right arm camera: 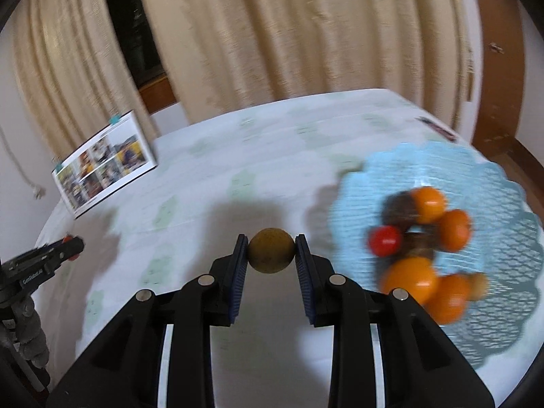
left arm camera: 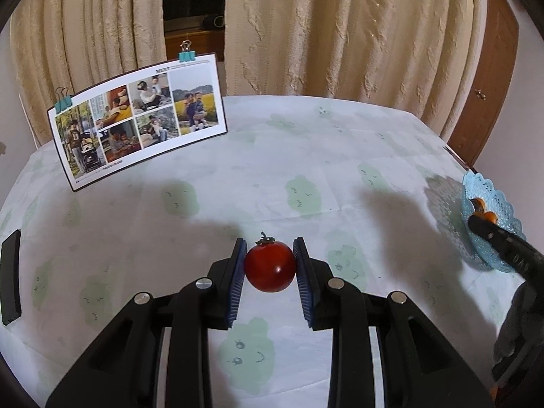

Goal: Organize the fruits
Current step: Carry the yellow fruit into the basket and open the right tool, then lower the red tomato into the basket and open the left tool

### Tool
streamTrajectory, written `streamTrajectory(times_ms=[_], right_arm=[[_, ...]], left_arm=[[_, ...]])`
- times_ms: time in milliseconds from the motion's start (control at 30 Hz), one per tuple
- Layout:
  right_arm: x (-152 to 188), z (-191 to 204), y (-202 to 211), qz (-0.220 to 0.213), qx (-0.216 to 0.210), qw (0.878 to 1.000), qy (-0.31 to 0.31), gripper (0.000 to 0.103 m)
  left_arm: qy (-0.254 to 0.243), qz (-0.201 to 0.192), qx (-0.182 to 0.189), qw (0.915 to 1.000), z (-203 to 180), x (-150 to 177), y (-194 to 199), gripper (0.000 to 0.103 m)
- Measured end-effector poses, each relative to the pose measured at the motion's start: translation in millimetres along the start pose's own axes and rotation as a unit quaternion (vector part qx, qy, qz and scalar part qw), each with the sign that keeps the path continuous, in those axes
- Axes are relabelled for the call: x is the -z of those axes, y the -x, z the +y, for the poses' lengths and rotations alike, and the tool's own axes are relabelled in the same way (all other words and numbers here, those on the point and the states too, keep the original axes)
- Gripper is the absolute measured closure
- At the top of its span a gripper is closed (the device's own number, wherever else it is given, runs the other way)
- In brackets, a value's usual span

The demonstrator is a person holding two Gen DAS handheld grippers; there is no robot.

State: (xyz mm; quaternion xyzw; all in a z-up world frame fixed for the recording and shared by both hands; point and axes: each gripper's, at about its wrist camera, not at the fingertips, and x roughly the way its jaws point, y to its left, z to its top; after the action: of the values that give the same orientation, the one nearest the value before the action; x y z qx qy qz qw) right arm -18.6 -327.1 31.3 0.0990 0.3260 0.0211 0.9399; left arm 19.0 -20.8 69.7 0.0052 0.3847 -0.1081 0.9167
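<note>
My left gripper (left arm camera: pixel 269 261) is shut on a red cherry tomato (left arm camera: pixel 269 267) with a dark stem, held a little above the tablecloth. My right gripper (right arm camera: pixel 271 251) is shut on a small round brown fruit (right arm camera: pixel 271 250), just left of the blue lace-edged plate (right arm camera: pixel 503 238). On that plate lie several orange fruits (right arm camera: pixel 409 280), a red tomato (right arm camera: pixel 385 240) and dark brown fruits (right arm camera: pixel 401 209), all blurred. In the left wrist view the plate (left arm camera: pixel 489 204) sits at the far right with the right gripper's fingers (left arm camera: pixel 489 234) over it. The left gripper (right arm camera: pixel 73 246) shows at the far left of the right wrist view.
A photo card (left arm camera: pixel 139 119) held by teal binder clips stands at the back left of the table. A dark flat object (left arm camera: pixel 10 277) lies at the left edge. The white cloth with green prints (left arm camera: pixel 272 176) covers the table; curtains (left arm camera: pixel 340 27) hang behind.
</note>
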Motion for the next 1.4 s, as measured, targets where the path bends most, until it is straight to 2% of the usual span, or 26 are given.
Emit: streamTrajectory(times_ms=[67, 500, 733, 867, 900, 933, 967, 1133, 1400], right_arm=[[-2, -12, 6, -0.004, -0.004, 1.000, -0.010, 0.074], [-8, -81, 40, -0.028, 0.066, 0.996, -0.045, 0.074], [-3, -107, 39, -0.020, 0.074, 0.995, -0.071, 0.074], [0, -116, 36, -0.013, 0.063, 0.994, -0.094, 0.073], [0, -118, 36, -0.013, 0.060, 0.993, -0.098, 0.071], [0, -122, 38, -0.015, 0.057, 0.992, -0.107, 0.058], [1, -127, 42, -0.022, 0.053, 0.991, -0.119, 0.054], [6, -142, 59, -0.043, 0.054, 0.987, -0.142, 0.053], [21, -150, 85, -0.086, 0.095, 0.981, -0.146, 0.052]], left_arm=[[-0.005, 0.001, 0.003, 1.0000, -6, 0, -1, 0.074], [-0.027, 0.003, 0.013, 0.9996, -32, -1, -1, 0.074], [-0.037, 0.005, 0.019, 0.9991, -45, -1, -2, 0.074], [-0.045, 0.005, 0.022, 0.9987, -54, -2, -2, 0.074], [-0.046, 0.005, 0.023, 0.9987, -56, -2, -2, 0.074], [-0.048, 0.005, 0.024, 0.9985, -59, -2, -2, 0.074], [-0.051, 0.005, 0.025, 0.9984, -62, -3, -2, 0.074], [-0.068, 0.005, 0.039, 0.9969, -83, -6, -3, 0.074], [-0.103, 0.005, 0.087, 0.9908, -134, -13, -6, 0.074]])
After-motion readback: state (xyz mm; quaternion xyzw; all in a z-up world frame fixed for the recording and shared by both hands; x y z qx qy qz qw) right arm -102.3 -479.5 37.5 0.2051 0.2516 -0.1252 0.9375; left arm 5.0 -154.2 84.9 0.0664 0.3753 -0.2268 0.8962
